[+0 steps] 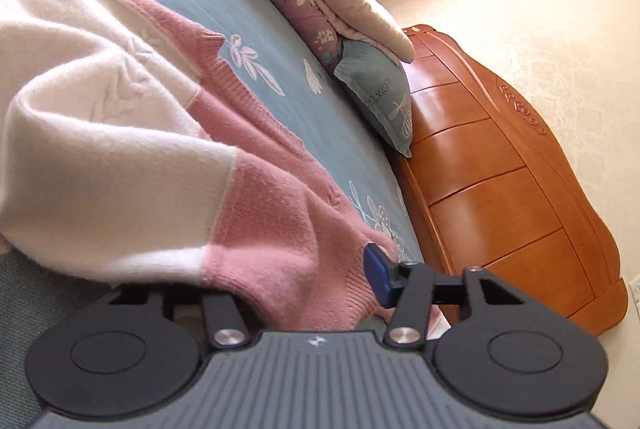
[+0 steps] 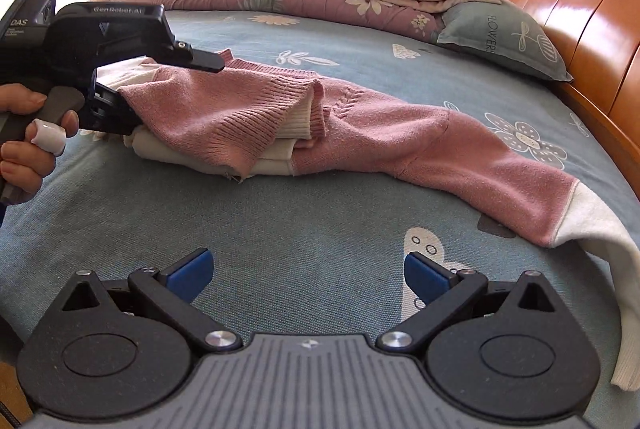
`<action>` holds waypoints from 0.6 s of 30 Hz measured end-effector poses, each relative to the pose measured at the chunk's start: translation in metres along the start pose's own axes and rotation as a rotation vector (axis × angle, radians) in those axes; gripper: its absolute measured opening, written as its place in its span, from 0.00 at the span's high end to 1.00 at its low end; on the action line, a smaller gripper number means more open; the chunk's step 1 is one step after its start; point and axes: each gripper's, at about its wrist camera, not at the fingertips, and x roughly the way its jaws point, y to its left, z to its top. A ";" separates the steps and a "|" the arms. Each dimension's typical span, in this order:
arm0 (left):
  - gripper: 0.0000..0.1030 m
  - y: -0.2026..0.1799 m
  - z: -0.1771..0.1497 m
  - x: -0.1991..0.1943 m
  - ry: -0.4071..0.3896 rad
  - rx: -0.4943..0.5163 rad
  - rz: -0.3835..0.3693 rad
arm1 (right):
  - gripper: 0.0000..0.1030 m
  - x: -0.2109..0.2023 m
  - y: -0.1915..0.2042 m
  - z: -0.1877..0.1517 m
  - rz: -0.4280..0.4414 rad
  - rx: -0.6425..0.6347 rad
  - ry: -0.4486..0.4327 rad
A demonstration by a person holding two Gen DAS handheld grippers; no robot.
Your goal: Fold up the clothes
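Pink-and-cream sweater lies mid-bed — left gripper clamps its folded edge, right gripper hangs wide apart, empty, over the near edge.

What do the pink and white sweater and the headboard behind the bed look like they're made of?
Sweater: a soft knit, likely wool or acrylic yarn; ribbed hem and cuff and a fuzzy matte surface show, but the fibre cannot be told.
Headboard: looks like wood with a glossy orange-brown varnish; panel lines, carved scrolls along the top and a sheen show. Solid wood or veneer cannot be told.
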 end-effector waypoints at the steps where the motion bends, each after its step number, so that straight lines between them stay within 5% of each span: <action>1: 0.75 0.005 0.001 -0.001 0.002 -0.013 0.018 | 0.00 0.000 0.000 -0.001 -0.002 0.001 0.003; 2: 0.89 0.009 0.001 -0.001 0.006 -0.031 0.033 | 0.00 0.001 0.000 -0.001 -0.005 0.003 0.007; 6: 0.96 0.000 -0.003 -0.012 0.022 -0.034 0.055 | 0.00 -0.002 0.000 -0.003 -0.017 0.015 0.009; 18: 0.97 -0.034 -0.009 -0.125 0.065 0.099 0.147 | 0.00 -0.035 0.003 -0.004 0.032 0.037 -0.039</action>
